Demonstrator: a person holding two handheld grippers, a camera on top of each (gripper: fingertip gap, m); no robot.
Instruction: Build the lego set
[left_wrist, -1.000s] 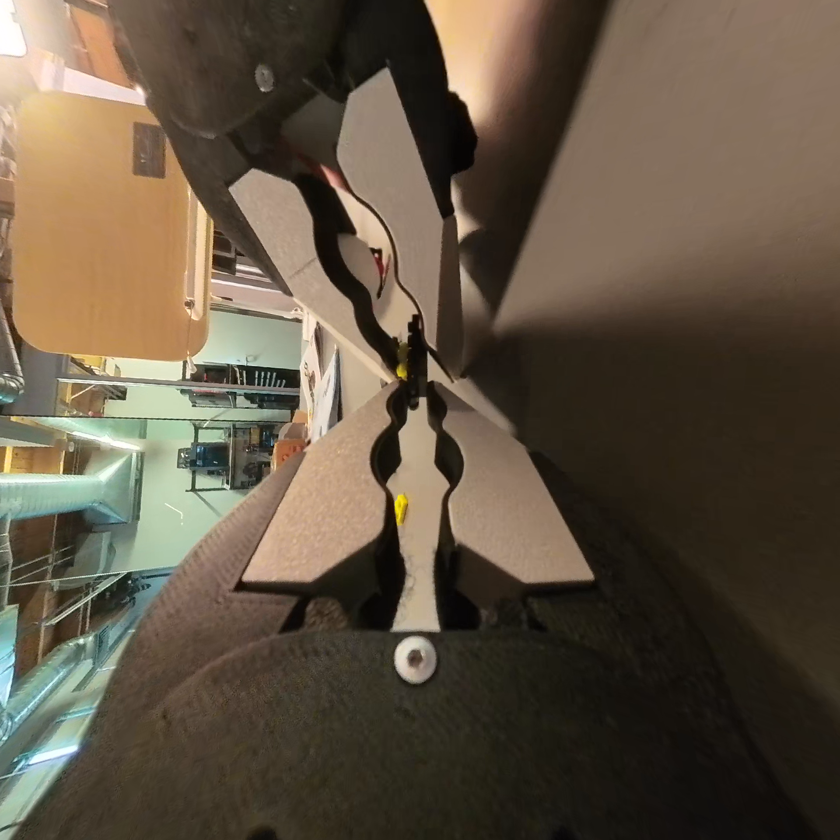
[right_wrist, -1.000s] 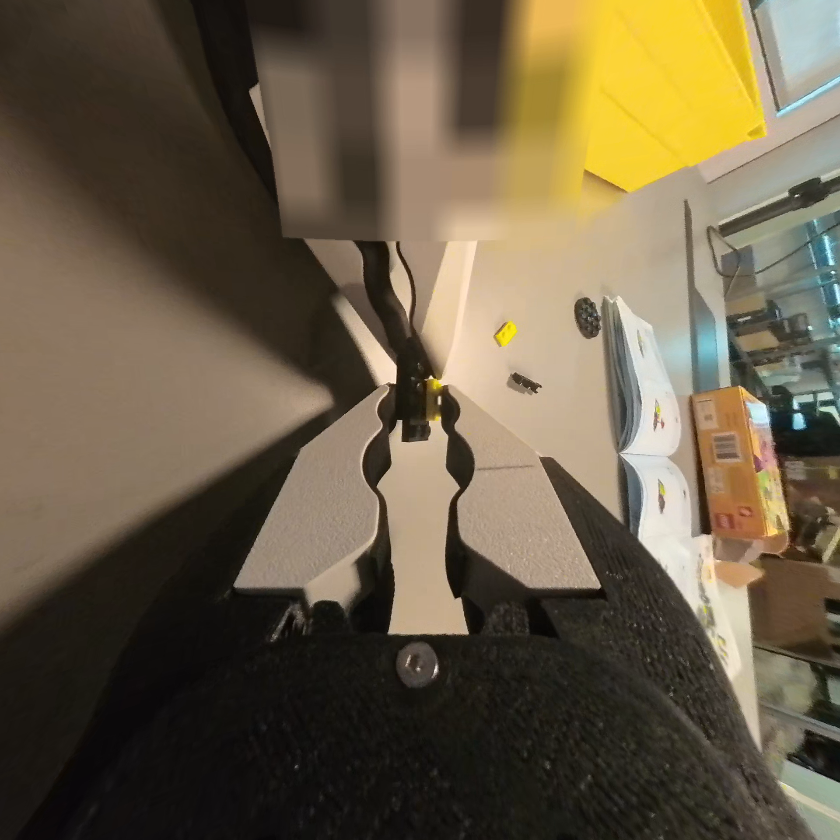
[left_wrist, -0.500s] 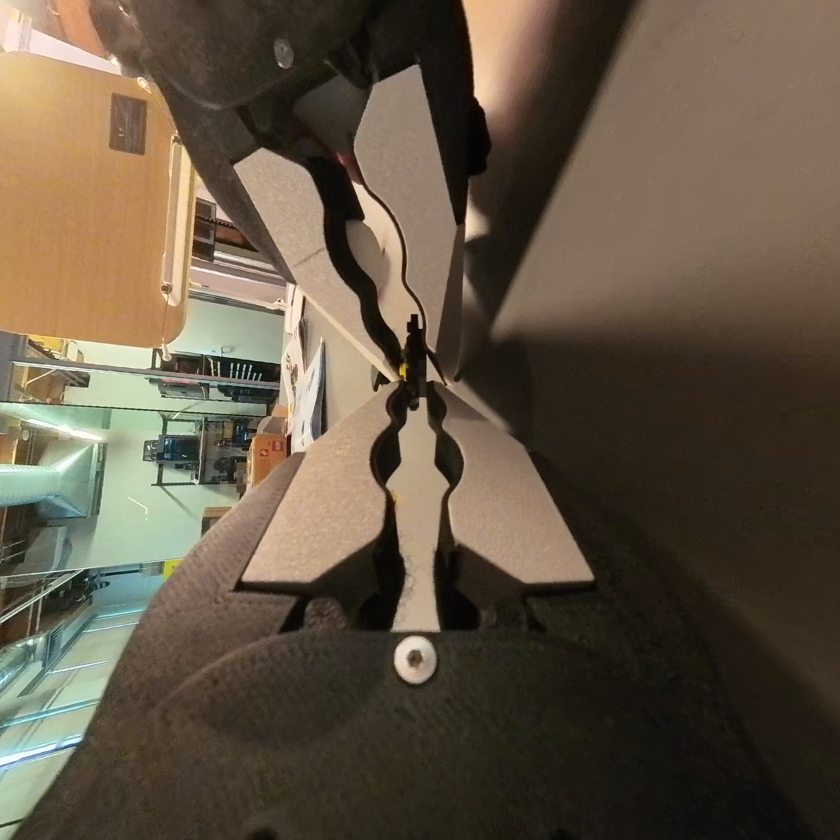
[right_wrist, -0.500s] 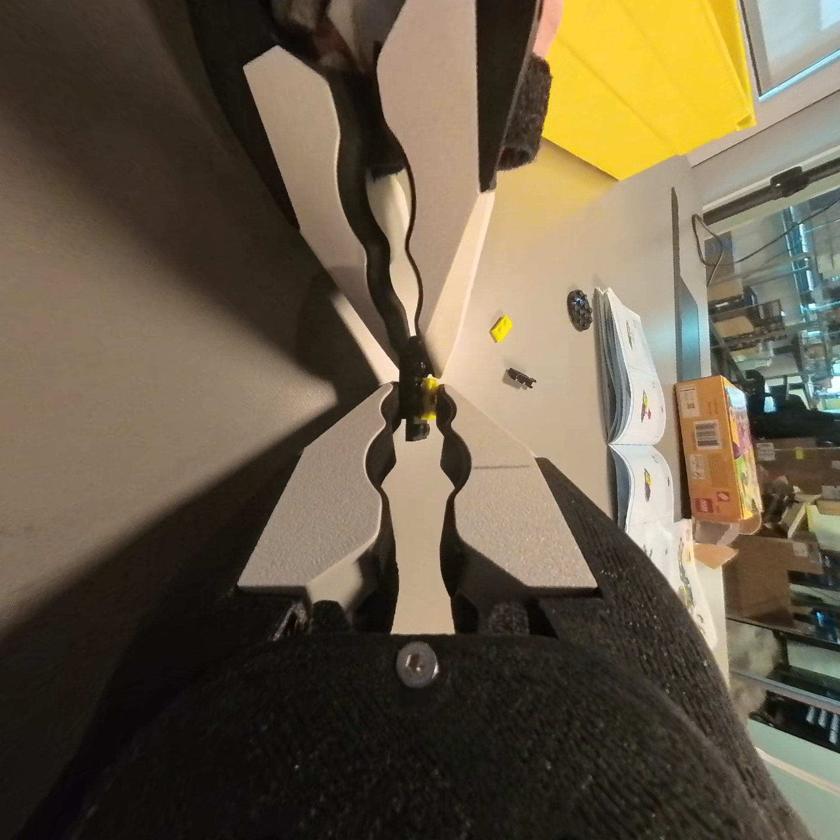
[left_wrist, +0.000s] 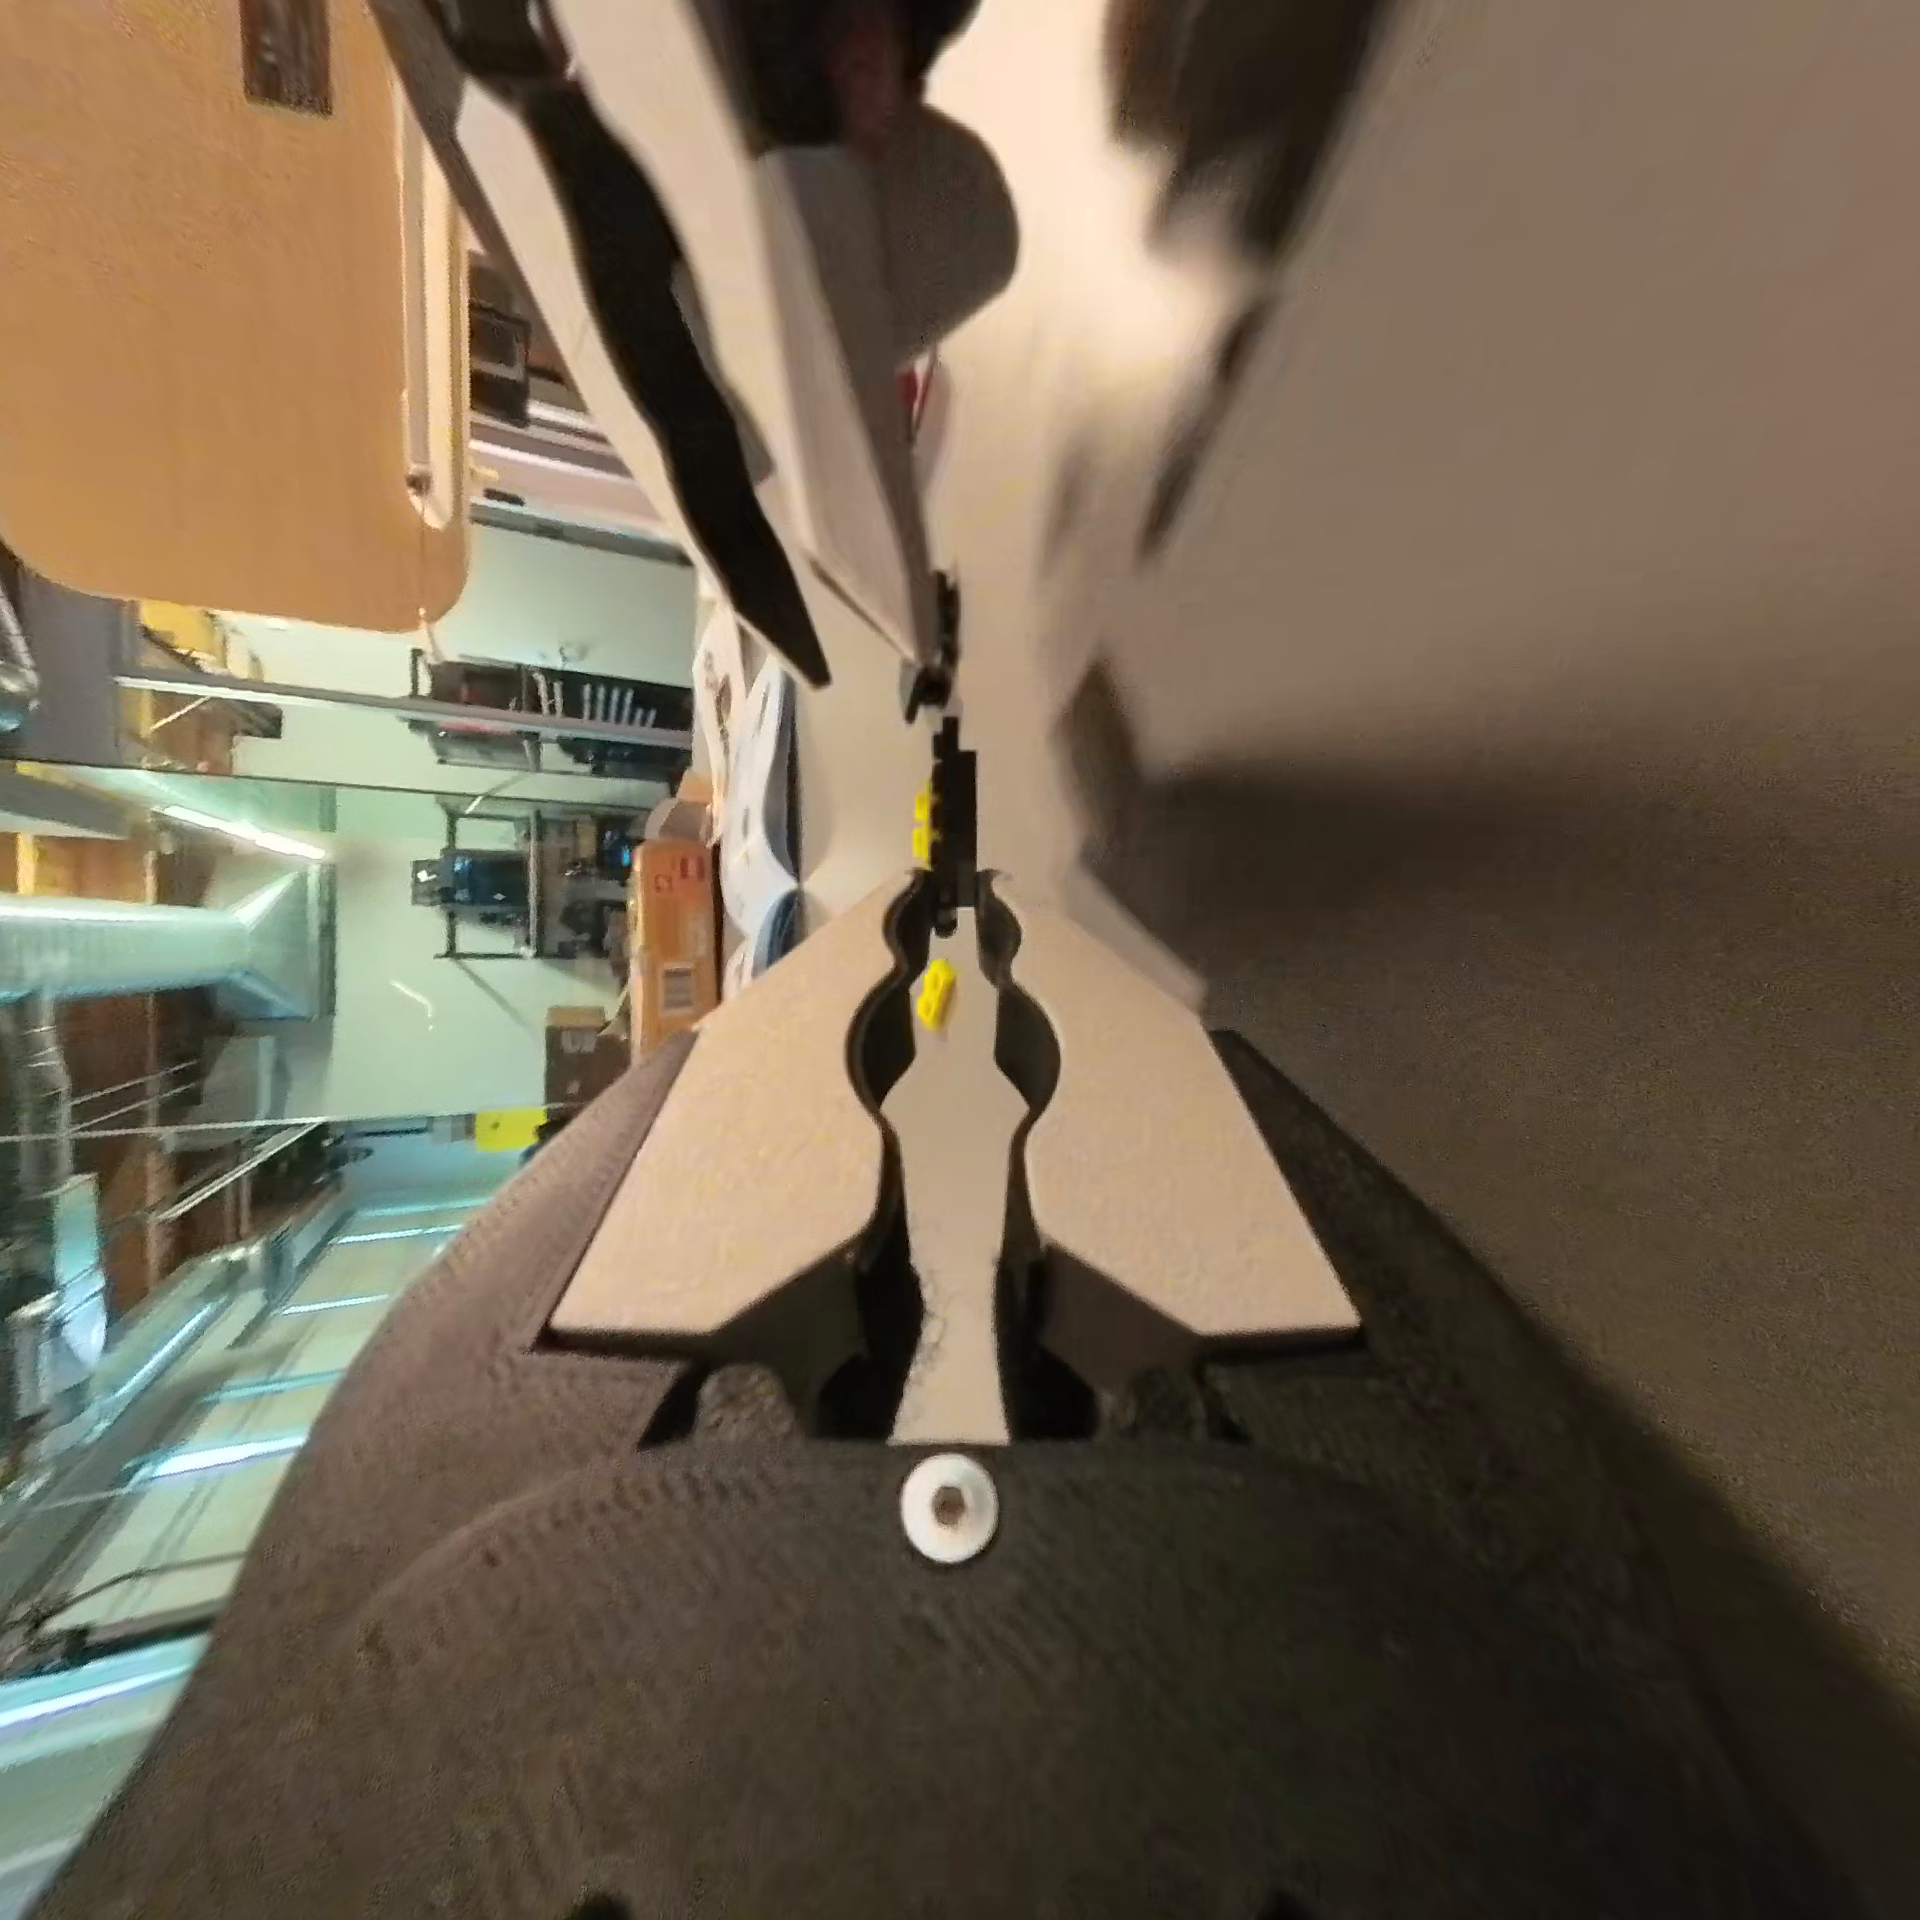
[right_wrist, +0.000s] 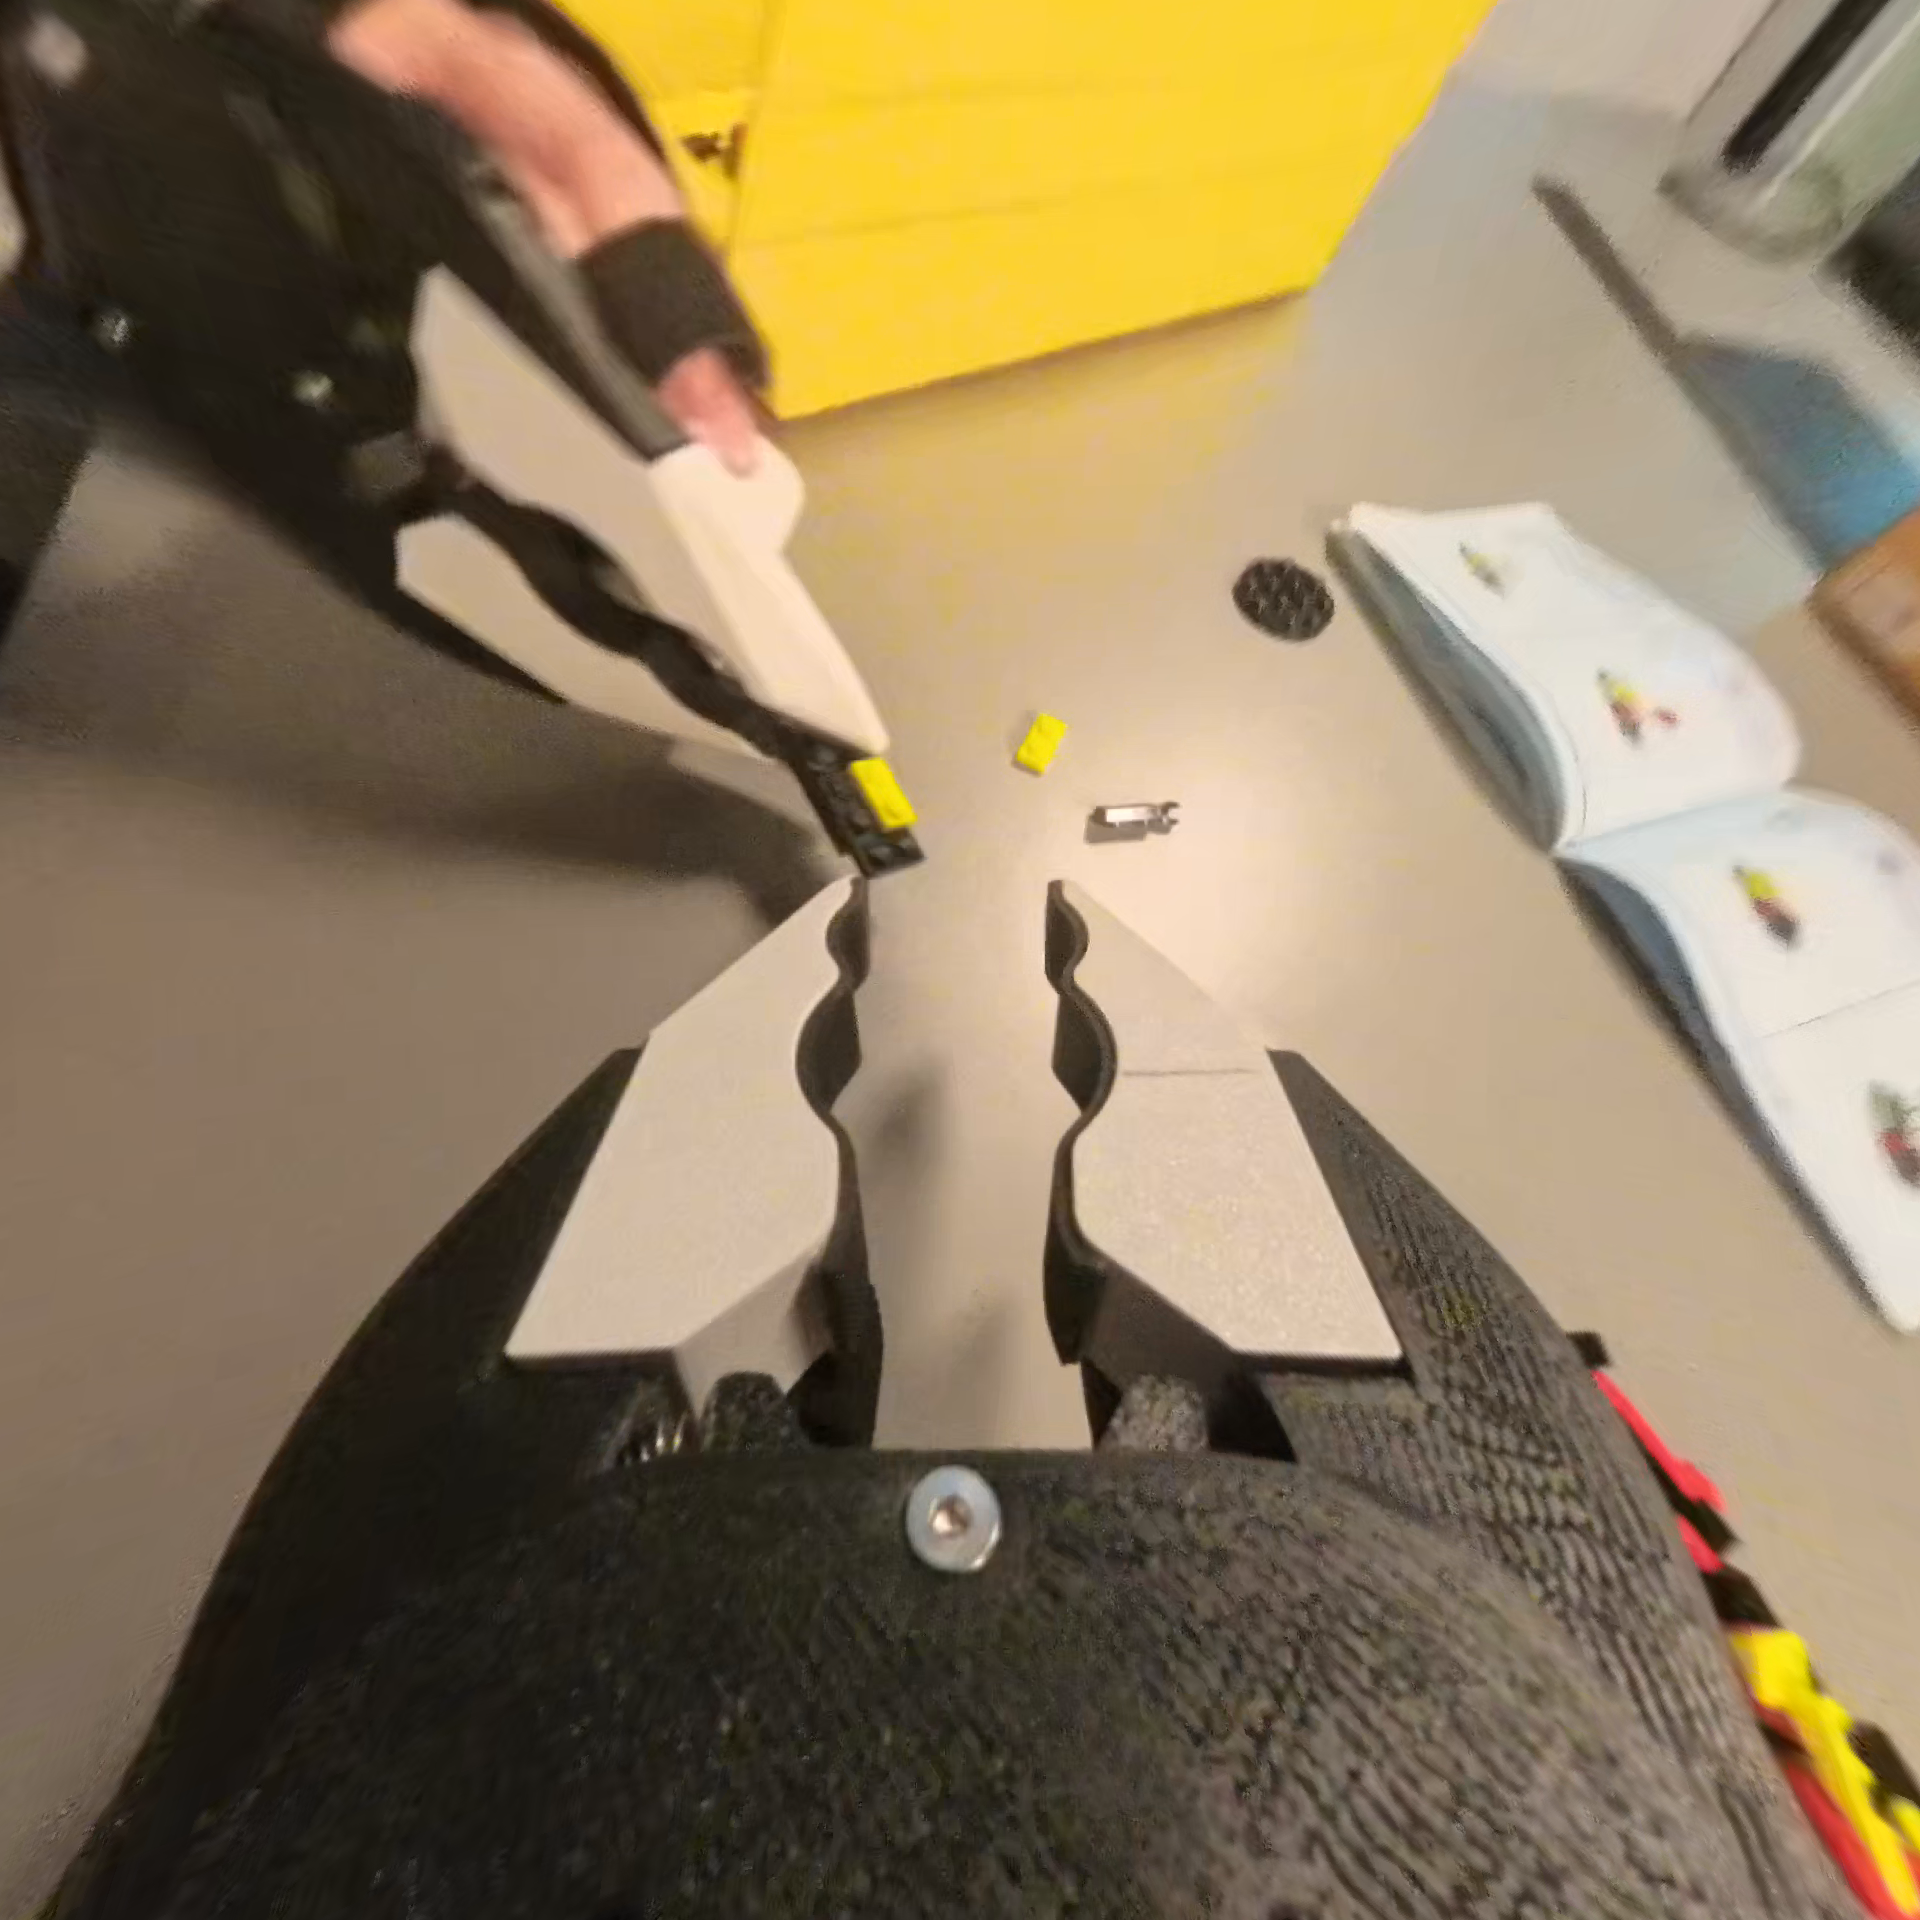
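Left wrist view: the left claw (left_wrist: 954, 896) is clamped on the lower end of the black lego assembly (left_wrist: 956, 821), which carries a yellow plate on its side. A loose yellow plate (left_wrist: 937, 997) lies on the grey bench (left_wrist: 1558, 1039) behind the assembly. The right claw (left_wrist: 914, 665), blurred, appears just clear of the assembly's top.

Right wrist view: the right claw (right_wrist: 954, 899) stands open and holds nothing. The assembly (right_wrist: 871, 810), gripped by the left claw (right_wrist: 831, 743), hangs just beyond its left fingertip. Right of the assembly lie the loose yellow plate (right_wrist: 1041, 742), a small grey clip piece (right_wrist: 1132, 819), a black round piece (right_wrist: 1282, 600) and an open instruction booklet (right_wrist: 1662, 790).
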